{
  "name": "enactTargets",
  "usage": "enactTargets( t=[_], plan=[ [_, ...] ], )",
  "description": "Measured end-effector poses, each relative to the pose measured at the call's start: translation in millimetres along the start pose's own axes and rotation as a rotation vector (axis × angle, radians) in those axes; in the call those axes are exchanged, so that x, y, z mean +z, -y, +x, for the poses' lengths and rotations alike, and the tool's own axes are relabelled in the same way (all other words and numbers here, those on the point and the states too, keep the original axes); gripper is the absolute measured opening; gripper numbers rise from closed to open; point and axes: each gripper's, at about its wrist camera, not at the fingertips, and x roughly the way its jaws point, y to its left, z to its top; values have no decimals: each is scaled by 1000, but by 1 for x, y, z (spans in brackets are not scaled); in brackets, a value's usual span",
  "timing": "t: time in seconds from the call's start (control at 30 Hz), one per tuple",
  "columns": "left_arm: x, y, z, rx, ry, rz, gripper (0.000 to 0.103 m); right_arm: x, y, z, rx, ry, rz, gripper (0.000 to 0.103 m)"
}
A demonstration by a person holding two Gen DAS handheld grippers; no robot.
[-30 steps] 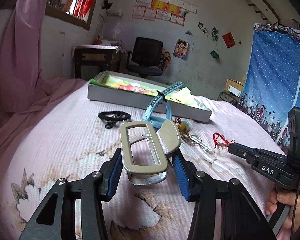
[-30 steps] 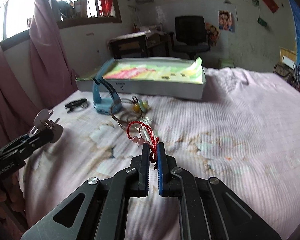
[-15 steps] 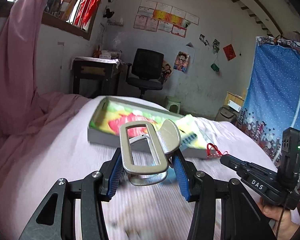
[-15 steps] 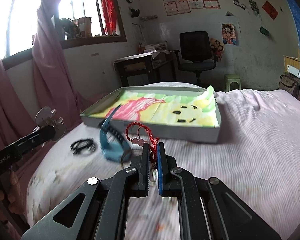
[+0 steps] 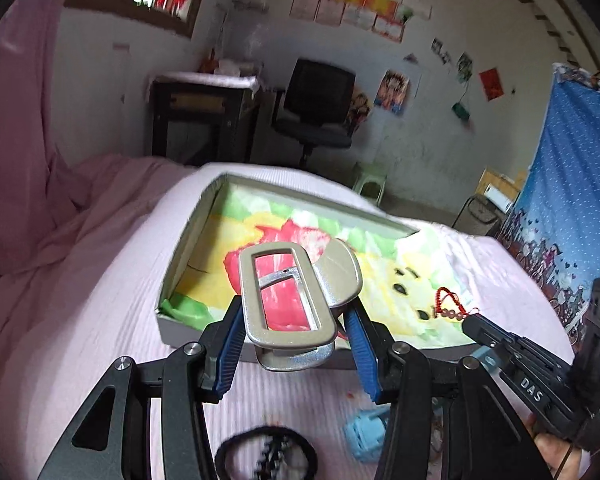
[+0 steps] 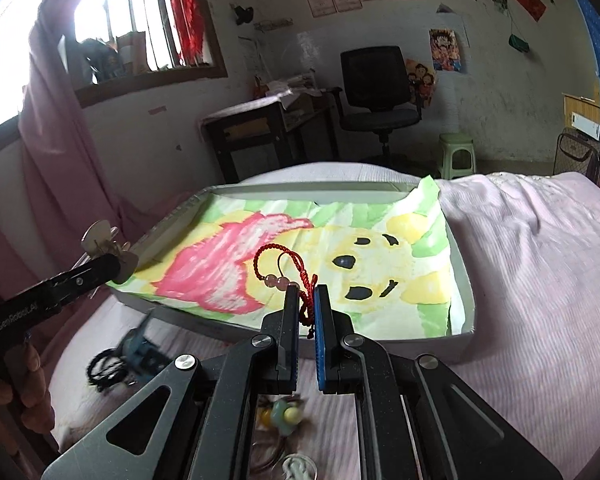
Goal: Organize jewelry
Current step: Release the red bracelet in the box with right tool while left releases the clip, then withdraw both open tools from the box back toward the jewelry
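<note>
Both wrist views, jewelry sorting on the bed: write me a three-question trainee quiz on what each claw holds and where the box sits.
1. True or false: the right claw is shut on the red cord bracelet.
2. What does the left claw grip? A) the black hair tie B) the metal buckle C) the blue watch
3. Fill in: both claws are held up in front of the shallow grey ___ lined with a cartoon-bear sheet.

Key: 1 true; 2 B; 3 box. The hair tie and watch lie on the pink bedsheet, nearer the cameras than the box.
</note>
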Motion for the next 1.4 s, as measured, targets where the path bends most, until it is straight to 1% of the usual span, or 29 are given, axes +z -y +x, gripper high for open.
enactTargets(
  t=[0.23, 0.33, 0.43, 0.53, 0.63, 0.7, 0.77, 0.87, 0.93, 0.97, 1.0, 1.07, 1.2, 1.27, 1.4],
  plan=[
    [10, -1, 31, 51, -115, 25, 47, 5, 1, 18, -32, -50, -32, 6],
    [8, -2, 40, 65, -151, 33, 47, 6, -1, 26, -36, -93, -42, 7],
    [7, -2, 40, 66, -150, 44, 47, 4, -4, 33, -30, -129, -51, 7],
    [3, -2, 35, 55, -121, 43, 47, 2, -4, 34, -30, -134, -53, 7],
    [0, -2, 28, 43, -81, 41, 51, 1, -2, 31, -22, -124, -48, 10],
    [-2, -3, 19, 30, -45, 30, 62, 0, -1, 28, -23, -108, -48, 18],
    [-5, -4, 10, 31, -9, 20, 68, -2, 0, 21, -27, -88, -50, 36],
    [-10, -6, -2, 26, 24, 10, 70, -4, -1, 8, -29, -47, -64, 37],
    [-13, -7, -13, 21, 53, 2, 75, -6, -2, -5, -31, -16, -78, 39],
    [-15, -7, -20, 19, 74, 2, 80, -6, -2, -9, -31, -3, -80, 44],
    [-18, -6, -27, 20, 96, 8, 83, -8, -2, -18, -28, 22, -82, 47],
    [-24, -3, -39, 18, 129, 25, 87, -10, -2, -33, -25, 66, -86, 59],
    [-41, 1, -64, 16, 188, 62, 96, -18, -1, -65, -17, 138, -100, 68],
    [-50, 2, -75, 10, 215, 72, 98, -23, 0, -78, -13, 160, -97, 75],
    [-67, 5, -94, -4, 245, 85, 100, -34, 0, -101, -8, 194, -112, 80]
  ],
)
